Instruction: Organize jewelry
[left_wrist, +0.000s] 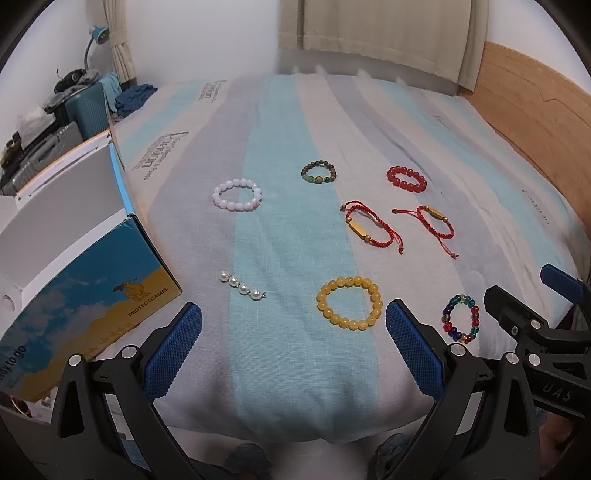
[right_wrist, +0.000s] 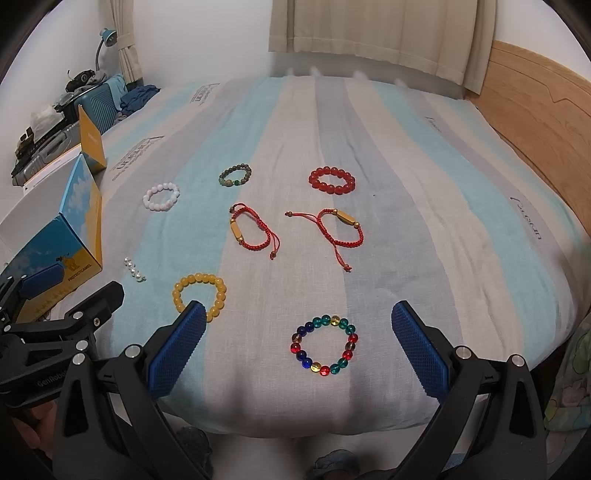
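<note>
We are observing the left gripper (left_wrist: 293, 345) hovering with its blue pads spread wide apart and holding nothing, above the near edge of the striped bed (left_wrist: 288, 387). The right gripper (right_wrist: 297, 347) is likewise hanging open and empty over the same near edge, just beside the left one. We are finding all the jewelry lying loose on the bed: a multicolored bead bracelet (right_wrist: 324, 345) sitting nearest the near edge between the right fingers, a yellow bead bracelet (left_wrist: 349, 302) just left of it, and a short pearl strand (left_wrist: 242, 289) lying near the left edge beside an open shoe box (left_wrist: 92, 280). Further toward the far edge we are noting two red cord bracelets (right_wrist: 255, 232) side by side, and beyond them a pink bead bracelet (left_wrist: 237, 194), a brown-and-green bead bracelet (left_wrist: 319, 172) and a red bead bracelet (left_wrist: 406, 178), each lying apart from the others.
</note>
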